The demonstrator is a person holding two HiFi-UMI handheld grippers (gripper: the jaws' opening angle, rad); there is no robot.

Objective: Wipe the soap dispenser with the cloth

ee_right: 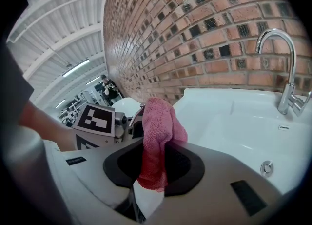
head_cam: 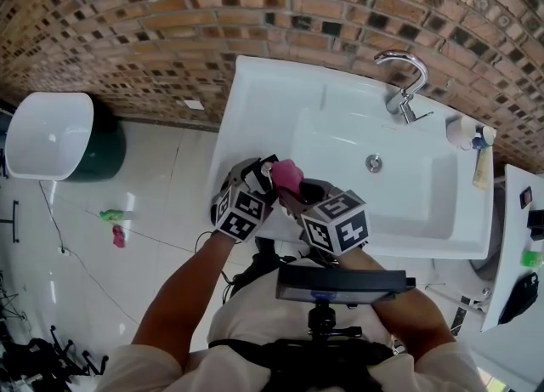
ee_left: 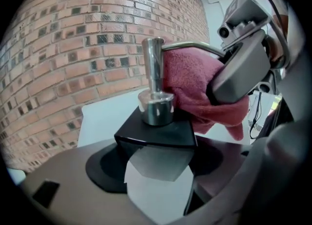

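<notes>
Pink terry cloth (ee_right: 157,136) tight in right claw (ee_right: 151,177); angular black soap dispenser (ee_left: 157,130) firm in left claw (ee_left: 156,173).

My left gripper (ee_left: 156,173) holds the black soap dispenser (ee_left: 155,133) between its jaws. My right gripper (ee_left: 229,80) presses the pink cloth (ee_left: 195,92) against the shiny pump (ee_left: 152,68).
</notes>
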